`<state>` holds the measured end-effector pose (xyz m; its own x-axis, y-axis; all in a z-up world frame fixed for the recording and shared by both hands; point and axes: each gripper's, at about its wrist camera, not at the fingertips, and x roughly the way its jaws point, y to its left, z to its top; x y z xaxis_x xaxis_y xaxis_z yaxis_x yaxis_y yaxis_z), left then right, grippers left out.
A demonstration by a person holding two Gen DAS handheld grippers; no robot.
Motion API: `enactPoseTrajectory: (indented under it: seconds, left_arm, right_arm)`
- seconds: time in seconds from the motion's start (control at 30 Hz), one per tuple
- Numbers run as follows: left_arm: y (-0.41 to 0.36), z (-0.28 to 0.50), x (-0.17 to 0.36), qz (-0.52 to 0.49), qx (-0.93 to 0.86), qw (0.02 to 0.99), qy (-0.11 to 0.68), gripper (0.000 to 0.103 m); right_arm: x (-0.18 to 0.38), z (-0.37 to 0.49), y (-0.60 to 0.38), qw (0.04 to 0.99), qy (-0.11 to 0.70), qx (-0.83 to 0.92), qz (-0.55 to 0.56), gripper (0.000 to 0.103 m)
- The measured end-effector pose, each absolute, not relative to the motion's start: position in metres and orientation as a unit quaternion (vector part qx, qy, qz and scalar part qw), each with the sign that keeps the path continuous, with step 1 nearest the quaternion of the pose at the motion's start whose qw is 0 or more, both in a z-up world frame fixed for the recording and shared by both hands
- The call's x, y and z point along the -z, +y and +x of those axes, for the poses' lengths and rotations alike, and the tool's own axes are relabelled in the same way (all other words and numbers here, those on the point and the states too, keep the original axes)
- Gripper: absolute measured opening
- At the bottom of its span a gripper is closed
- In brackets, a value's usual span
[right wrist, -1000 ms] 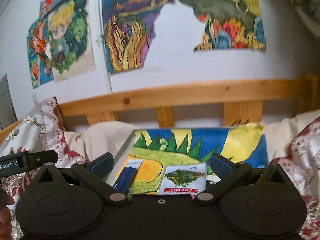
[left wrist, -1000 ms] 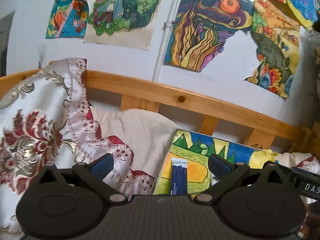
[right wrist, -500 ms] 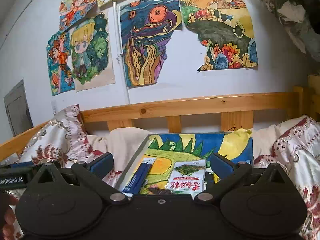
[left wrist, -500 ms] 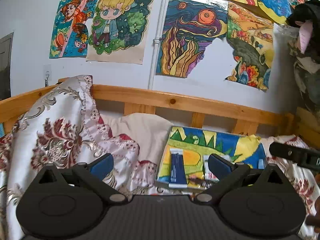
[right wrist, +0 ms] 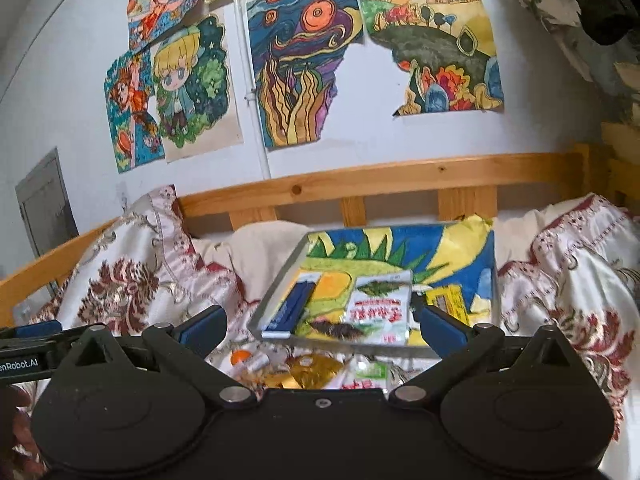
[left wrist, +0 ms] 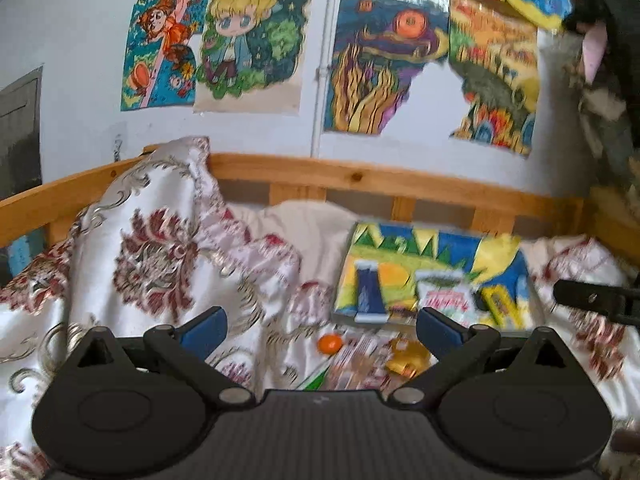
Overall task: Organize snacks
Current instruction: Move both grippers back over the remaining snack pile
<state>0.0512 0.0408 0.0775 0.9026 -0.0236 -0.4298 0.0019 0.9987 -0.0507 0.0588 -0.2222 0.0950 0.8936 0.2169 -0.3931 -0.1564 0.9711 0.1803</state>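
From the left wrist view, the left tool (left wrist: 320, 326) is hovering over the bed with its blue fingers (left wrist: 204, 326) spread wide and nothing between them. Ahead and to the right, a tray (left wrist: 436, 240) lined with a bright drawing is lying on the patterned bedspread (left wrist: 156, 256); a dark blue packet (left wrist: 370, 292) is resting in its left part and a white snack bag (left wrist: 446, 300) beside it to the right. Nearer, loose snacks are lying on the bedspread, among them an orange round piece (left wrist: 330, 343) and a gold wrapper (left wrist: 408, 358). The picture is blurred.

From the right wrist view, the right tool (right wrist: 320, 322) is likewise gaping wide and carrying nothing. The tray (right wrist: 452, 240) is sitting just beyond it, near the wooden bed rail (right wrist: 400, 178), holding the dark blue packet (right wrist: 294, 306), the white snack bag (right wrist: 378, 310) and a yellow packet (right wrist: 446, 300) at the right. The gold wrapper (right wrist: 314, 372) is lying on the near side.
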Motion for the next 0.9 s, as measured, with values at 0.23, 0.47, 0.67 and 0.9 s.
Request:
enactPoseTrajectory:
  seconds: [0.23, 0.47, 0.67, 0.9]
  left_arm:
    - [0.039, 0.04, -0.068, -0.01, -0.011, 0.963, 0.267, 0.103]
    - [0.049, 0.029, -0.059, -0.05, 0.004, 0.948, 0.314, 0.103]
    - [0.042, 0.02, -0.057, -0.02, 0.006, 0.95, 0.312, 0.103]
    - [0.04, 0.025, -0.053, -0.013, 0.015, 0.944, 0.328, 0.102]
  right_arm:
    - [-0.085, 0.046, -0.22, 0.963, 0.243, -0.085, 0.078, 0.102]
    - [-0.073, 0.034, -0.206, 0.951, 0.287, -0.096, 0.06, 0.102]
    - [-0.068, 0.026, -0.196, 0.946, 0.302, -0.11, 0.045, 0.102]
    - [-0.07, 0.029, -0.198, 0.94, 0.319, -0.111, 0.043, 0.102]
